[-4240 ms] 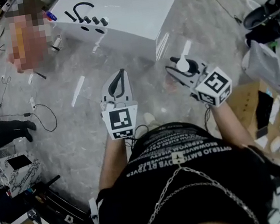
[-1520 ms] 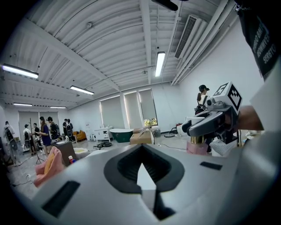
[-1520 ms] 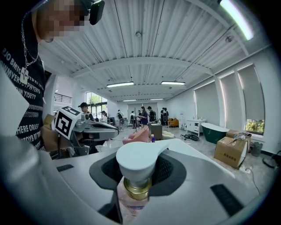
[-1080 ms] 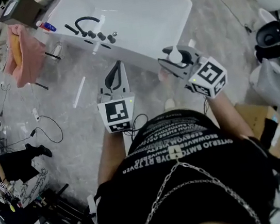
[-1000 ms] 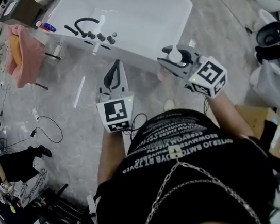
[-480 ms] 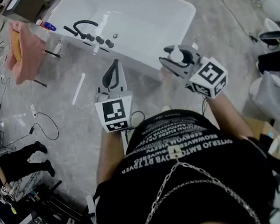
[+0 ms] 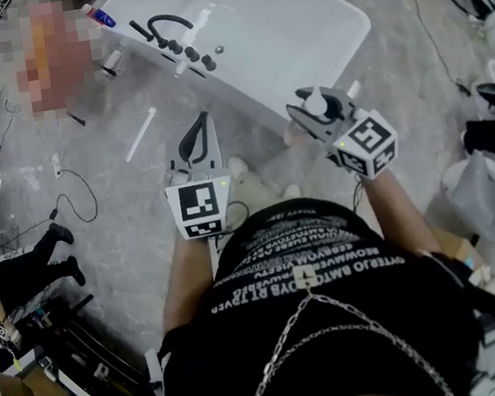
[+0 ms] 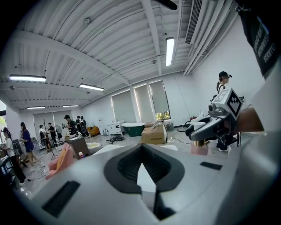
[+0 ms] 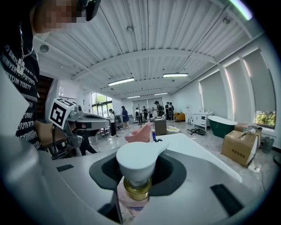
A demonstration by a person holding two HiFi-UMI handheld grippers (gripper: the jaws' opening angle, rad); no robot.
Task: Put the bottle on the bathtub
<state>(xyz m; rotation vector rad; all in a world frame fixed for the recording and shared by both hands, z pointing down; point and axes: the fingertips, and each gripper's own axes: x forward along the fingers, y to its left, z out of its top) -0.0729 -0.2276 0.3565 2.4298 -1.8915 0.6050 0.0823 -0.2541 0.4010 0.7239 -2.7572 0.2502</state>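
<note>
Bottle [image 9: 136, 169] upright, long axis vertical

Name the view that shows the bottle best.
The right gripper view: the bottle sits in the middle, its white pump head, gold collar and pink body clamped between the jaws. The head view shows only its white top in the right gripper; the left gripper view shows it small, from the side.

Bright overhead striplights (fisheye-warped edges)
</note>
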